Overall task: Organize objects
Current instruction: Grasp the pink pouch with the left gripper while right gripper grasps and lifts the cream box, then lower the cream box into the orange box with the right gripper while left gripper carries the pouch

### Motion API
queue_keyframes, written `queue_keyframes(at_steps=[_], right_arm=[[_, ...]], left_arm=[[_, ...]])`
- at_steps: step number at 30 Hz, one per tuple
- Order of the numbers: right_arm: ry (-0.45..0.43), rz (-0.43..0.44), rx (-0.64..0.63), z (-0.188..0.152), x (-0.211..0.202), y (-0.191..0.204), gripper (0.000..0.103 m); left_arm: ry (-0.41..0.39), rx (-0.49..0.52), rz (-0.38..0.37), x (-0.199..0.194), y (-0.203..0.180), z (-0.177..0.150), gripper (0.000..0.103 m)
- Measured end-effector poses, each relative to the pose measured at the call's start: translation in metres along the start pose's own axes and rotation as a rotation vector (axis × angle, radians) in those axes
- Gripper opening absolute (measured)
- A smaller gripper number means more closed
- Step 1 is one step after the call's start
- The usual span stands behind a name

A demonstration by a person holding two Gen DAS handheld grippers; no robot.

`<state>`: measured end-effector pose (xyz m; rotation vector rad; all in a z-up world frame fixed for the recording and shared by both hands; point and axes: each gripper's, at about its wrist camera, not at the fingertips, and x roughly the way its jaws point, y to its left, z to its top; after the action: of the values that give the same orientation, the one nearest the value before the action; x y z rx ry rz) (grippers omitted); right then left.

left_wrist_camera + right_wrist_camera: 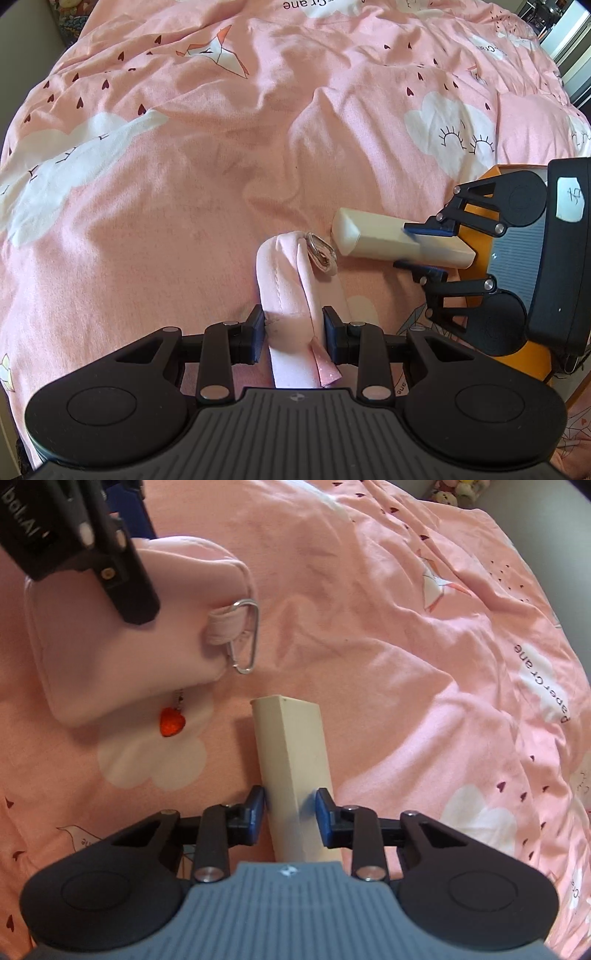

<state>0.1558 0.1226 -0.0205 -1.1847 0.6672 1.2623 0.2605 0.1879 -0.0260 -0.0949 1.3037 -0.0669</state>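
Observation:
My left gripper (pixel 293 338) is shut on a pale pink fabric pouch (pixel 291 295) and holds it over the bed. The pouch also shows in the right wrist view (pixel 122 642), with a silver carabiner clip (pixel 247 638) on a loop and a red heart charm (pixel 171 722) hanging from it. My right gripper (pixel 290 816) is shut on a cream rectangular box (pixel 295 771). In the left wrist view the right gripper (pixel 424 249) holds that box (pixel 391 240) just right of the pouch's clip (pixel 321 253).
A pink bedspread (pixel 184 184) with white clouds, hearts and paper cranes covers the bed in rumpled folds. Plush toys (pixel 458 493) sit at the far edge in the right wrist view. A doorway or furniture (pixel 569 44) shows at the far right.

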Motion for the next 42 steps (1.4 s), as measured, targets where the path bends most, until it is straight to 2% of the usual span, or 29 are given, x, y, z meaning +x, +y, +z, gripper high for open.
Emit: queue_keyframes(at_steps=[2, 7, 12, 18, 24, 29, 36, 42], right_arm=[[-0.012, -0.016, 0.020, -0.004, -0.010, -0.004, 0.028], [-0.071, 0.014, 0.073, -0.009, -0.041, -0.012, 0.026], [-0.145, -0.007, 0.037, -0.007, -0.079, -0.007, 0.026], [-0.208, -0.078, -0.010, -0.013, -0.130, -0.001, 0.026], [-0.230, -0.168, -0.041, -0.038, -0.178, -0.002, 0.026], [-0.226, -0.210, -0.007, -0.072, -0.207, -0.015, 0.026], [-0.186, -0.220, 0.095, -0.122, -0.205, -0.043, 0.026], [-0.163, -0.185, 0.189, -0.151, -0.172, -0.065, 0.026]], left_arm=[[-0.012, -0.008, -0.004, -0.005, 0.000, -0.001, 0.036], [-0.056, 0.006, -0.017, -0.022, -0.009, -0.005, 0.036], [-0.104, 0.030, -0.021, -0.045, -0.020, -0.008, 0.036], [-0.183, 0.062, -0.025, -0.084, -0.040, -0.014, 0.036], [-0.261, 0.108, -0.060, -0.113, -0.068, -0.017, 0.035], [-0.307, 0.138, -0.137, -0.122, -0.098, -0.016, 0.035], [-0.293, 0.168, -0.242, -0.098, -0.140, 0.002, 0.035], [-0.257, 0.144, -0.277, -0.068, -0.157, 0.020, 0.035]])
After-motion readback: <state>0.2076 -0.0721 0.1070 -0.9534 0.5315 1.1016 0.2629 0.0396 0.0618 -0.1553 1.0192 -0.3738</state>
